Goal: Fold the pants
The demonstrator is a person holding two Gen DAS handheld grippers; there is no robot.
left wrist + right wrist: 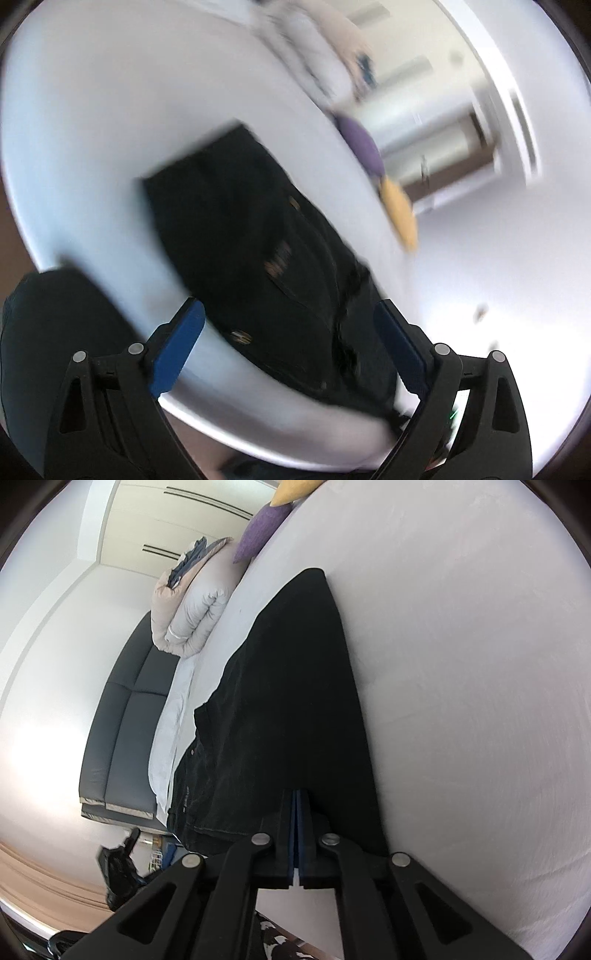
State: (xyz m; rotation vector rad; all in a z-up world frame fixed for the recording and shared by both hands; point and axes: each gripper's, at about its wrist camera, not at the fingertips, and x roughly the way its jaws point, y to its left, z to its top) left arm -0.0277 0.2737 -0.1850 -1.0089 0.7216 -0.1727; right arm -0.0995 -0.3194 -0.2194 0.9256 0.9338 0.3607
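Black pants [291, 701] lie flat and lengthwise on the white bed [461, 664]. My right gripper [297, 794] is shut, its blue pads pressed together with the tips in the black cloth near the pants' near end. In the blurred left wrist view the pants [236, 221] show brown stitching and rivets. My left gripper [288, 304] stands wide open above them. Its blue pads [177, 343] are far apart and nothing is between them.
A purple pillow [262, 528], a yellow pillow [295, 491] and a folded pale duvet [195, 605] lie along the bed's far side. A dark sofa [129, 720] and white wardrobe doors [177, 524] stand beyond. The bed's edge runs close below the right gripper.
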